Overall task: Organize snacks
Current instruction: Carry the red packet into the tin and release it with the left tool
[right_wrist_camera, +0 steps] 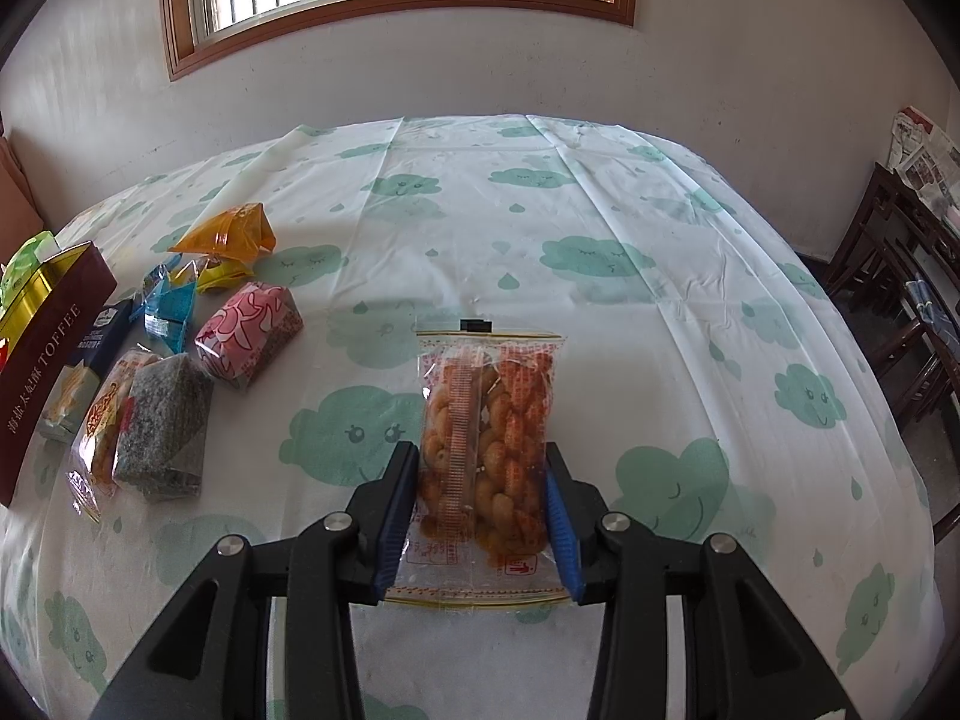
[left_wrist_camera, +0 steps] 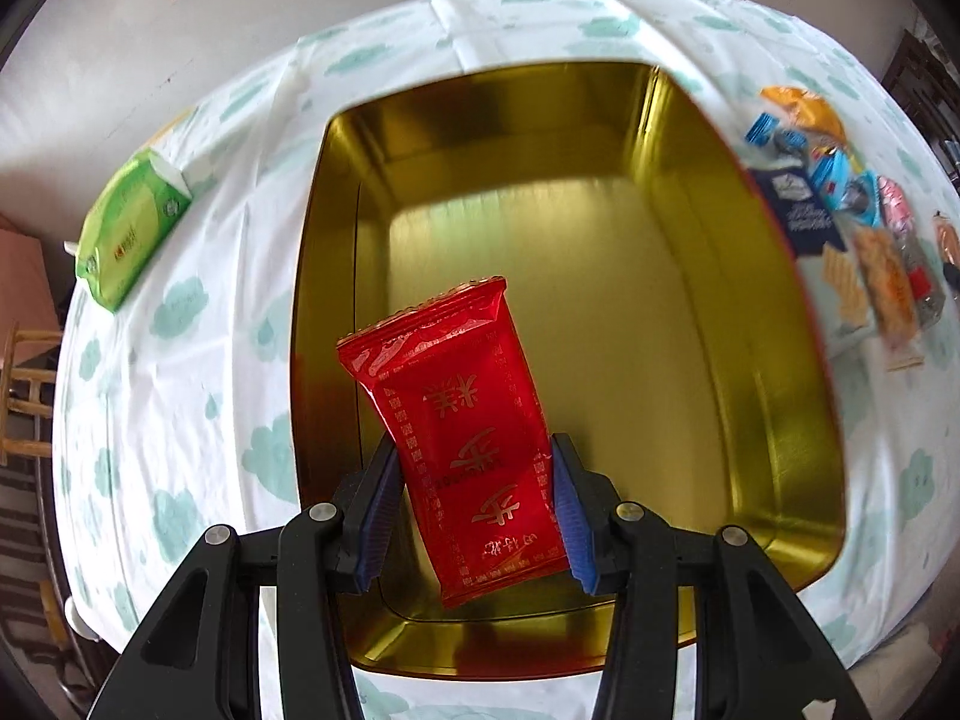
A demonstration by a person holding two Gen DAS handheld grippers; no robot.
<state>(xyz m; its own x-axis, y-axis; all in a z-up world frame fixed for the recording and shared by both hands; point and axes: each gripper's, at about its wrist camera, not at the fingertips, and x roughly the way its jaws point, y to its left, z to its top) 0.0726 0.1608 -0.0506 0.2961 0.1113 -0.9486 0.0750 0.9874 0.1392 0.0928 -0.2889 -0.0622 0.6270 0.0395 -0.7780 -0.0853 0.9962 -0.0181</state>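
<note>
My left gripper (left_wrist_camera: 474,468) is shut on a red foil snack packet (left_wrist_camera: 462,420) with gold characters and holds it above the open gold-lined tin (left_wrist_camera: 750,312), whose floor shows bare. The packet hangs over the tin's near left part. My right gripper (right_wrist_camera: 480,480) is shut on a clear packet of twisted fried dough snacks (right_wrist_camera: 486,444), held over the cloud-print tablecloth (right_wrist_camera: 600,210). In the right wrist view the same tin (right_wrist_camera: 42,360), dark red outside with "TOFFEE" lettering, stands at the far left.
Several loose snacks lie between tin and right gripper: a pink packet (right_wrist_camera: 249,333), a grey-speckled block (right_wrist_camera: 162,426), blue wrappers (right_wrist_camera: 168,306), an orange bag (right_wrist_camera: 225,234). A green tissue pack (left_wrist_camera: 129,222) lies left of the tin. Dark wooden chairs (right_wrist_camera: 900,312) stand right of the table.
</note>
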